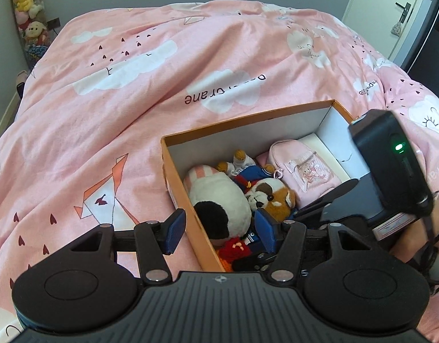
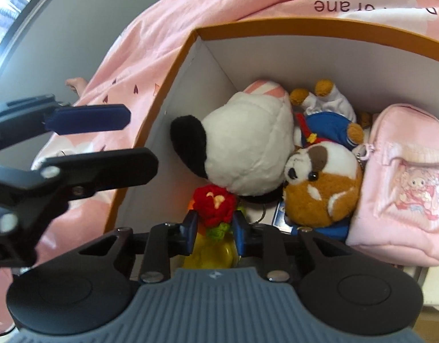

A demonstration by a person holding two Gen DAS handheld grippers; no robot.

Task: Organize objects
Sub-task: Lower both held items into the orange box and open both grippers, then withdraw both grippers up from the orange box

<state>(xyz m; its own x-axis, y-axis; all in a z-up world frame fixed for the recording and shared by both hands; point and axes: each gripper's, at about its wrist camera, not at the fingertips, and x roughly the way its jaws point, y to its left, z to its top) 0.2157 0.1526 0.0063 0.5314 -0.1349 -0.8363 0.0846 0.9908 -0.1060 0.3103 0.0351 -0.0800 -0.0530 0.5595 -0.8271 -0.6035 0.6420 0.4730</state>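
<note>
My right tongs (image 2: 213, 227), narrowed, pinch a red crocheted flower (image 2: 215, 204) at the near end of the orange box (image 1: 173, 168) on the bed's pink quilt (image 1: 133, 85). Crowding it: a black-and-white plush (image 2: 248, 148), a brown-and-white plush dog (image 2: 319, 188), a pink pouch (image 2: 399, 183). My left tongs (image 1: 216, 231) gape wide astride the box's near wall, holding nothing. Something yellow under the flower stays unclear.

A bed (image 1: 133, 91) covered in a pink cloud-print duvet (image 1: 225, 43) carries an open orange cardboard box (image 1: 178, 177) near its edge.
</note>
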